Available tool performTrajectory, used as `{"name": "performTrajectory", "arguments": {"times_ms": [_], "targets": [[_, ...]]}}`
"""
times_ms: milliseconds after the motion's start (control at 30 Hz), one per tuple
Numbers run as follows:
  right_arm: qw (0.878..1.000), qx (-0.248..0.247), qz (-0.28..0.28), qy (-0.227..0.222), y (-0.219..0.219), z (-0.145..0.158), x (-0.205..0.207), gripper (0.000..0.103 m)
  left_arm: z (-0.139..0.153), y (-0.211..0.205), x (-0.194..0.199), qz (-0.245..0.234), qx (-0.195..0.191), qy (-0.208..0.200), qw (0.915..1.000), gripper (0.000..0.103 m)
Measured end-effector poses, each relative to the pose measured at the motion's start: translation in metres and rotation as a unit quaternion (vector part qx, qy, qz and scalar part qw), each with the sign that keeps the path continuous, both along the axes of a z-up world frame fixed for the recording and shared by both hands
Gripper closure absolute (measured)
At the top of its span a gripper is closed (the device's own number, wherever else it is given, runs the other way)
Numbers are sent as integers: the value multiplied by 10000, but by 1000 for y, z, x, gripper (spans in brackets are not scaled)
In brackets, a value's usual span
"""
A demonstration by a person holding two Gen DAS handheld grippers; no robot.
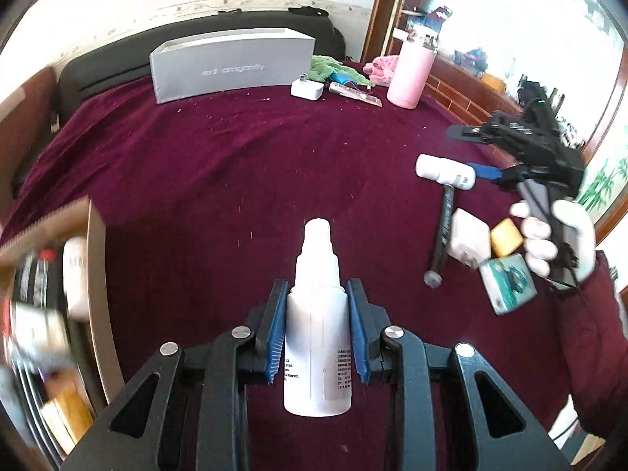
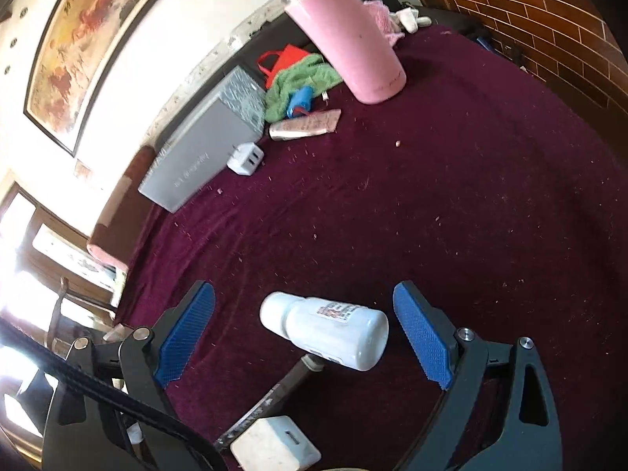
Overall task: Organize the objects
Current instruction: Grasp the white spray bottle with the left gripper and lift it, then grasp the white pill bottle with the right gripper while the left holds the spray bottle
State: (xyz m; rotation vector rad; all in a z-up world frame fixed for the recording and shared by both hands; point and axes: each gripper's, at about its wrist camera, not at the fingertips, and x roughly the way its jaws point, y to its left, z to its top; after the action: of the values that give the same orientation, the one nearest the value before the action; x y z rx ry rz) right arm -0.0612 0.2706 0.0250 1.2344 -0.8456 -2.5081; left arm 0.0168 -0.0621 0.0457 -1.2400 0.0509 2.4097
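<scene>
Left gripper [image 1: 317,327] clamping white spray bottle [image 1: 318,325] above maroon cloth [image 1: 235,165], cardboard box [image 1: 94,259] just beside, already holding items; right gripper [image 2: 304,337] gaping wide around lying white bottle [image 2: 325,329], not gripping; task looking partway done; charger [image 2: 274,447], black stick [image 1: 441,231], yellow block [image 1: 506,237], teal box [image 1: 510,284] waiting; pink flask [image 1: 410,74] well apart; nothing blocking.

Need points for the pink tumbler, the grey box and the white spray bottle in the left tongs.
pink tumbler [image 1: 410,74], left wrist view, mid body.
grey box [image 1: 231,66], left wrist view, front face.
white spray bottle [image 1: 317,333], left wrist view, body between the pads.
</scene>
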Motion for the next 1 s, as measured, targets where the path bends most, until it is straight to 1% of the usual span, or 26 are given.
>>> {"name": "performTrajectory", "arguments": {"times_ms": [67,100,167,233,267,333,367,400,467,500,567,633,667,700,733,800,933,1000], "targets": [[9998,-92,89,-160,-3,-8,-4,9,-3,-11,7,129,185,-73,9997,78],[9992,-190,155,-313,-5,-14,-8,8,-5,-17,8,210,279,-132,9993,78],[9989,-238,217,-336,-11,-14,-8,8,-6,-26,11,331,382,-221,9985,78],[9935,-713,800,-390,-24,-13,-7,8,-5,-32,15,382,393,-234,9982,78],[9920,-752,947,-350,-31,-9,-4,8,-5,-34,17,385,408,-230,9982,78],[9953,-132,920,-262,-45,3,0,8,-5,-37,19,425,414,-218,9980,78],[9955,335,857,-244,-52,10,-1,8,-7,-38,20,452,427,-231,9978,78],[9945,618,811,-256,-58,13,-2,8,-9,-38,20,474,440,-259,9976,78],[9891,1241,721,-325,-70,17,-4,8,-14,-34,21,483,421,-306,9975,78],[9842,1587,687,-373,-78,19,-5,9,-17,-32,21,498,384,-342,9974,78],[9738,2118,689,-460,-93,17,-5,16,-24,-25,20,513,309,-421,9973,78],[9583,2705,732,-569,-110,11,-5,38,-31,-18,18,494,176,-477,9975,78],[9508,2934,762,-631,-117,7,-6,43,-34,-15,17,493,84,-498,9975,78],[9443,3111,810,-705,-123,2,-8,52,-35,-11,17,497,-6,-416,9979,78],[9401,3217,826,-768,-125,-3,-9,54,-35,-8,17,485,-103,-387,9980,78],[9327,3415,780,-858,-127,-11,-10,55,-35,-4,17,491,-215,-336,9980,78],[9344,3368,755,-888,-123,-13,-11,54,-37,-1,19,513,-332,-204,9979,78],[9394,3224,724,-908,-119,-13,-12,54,-38,0,19,561,-341,-149,9977,76]]}}
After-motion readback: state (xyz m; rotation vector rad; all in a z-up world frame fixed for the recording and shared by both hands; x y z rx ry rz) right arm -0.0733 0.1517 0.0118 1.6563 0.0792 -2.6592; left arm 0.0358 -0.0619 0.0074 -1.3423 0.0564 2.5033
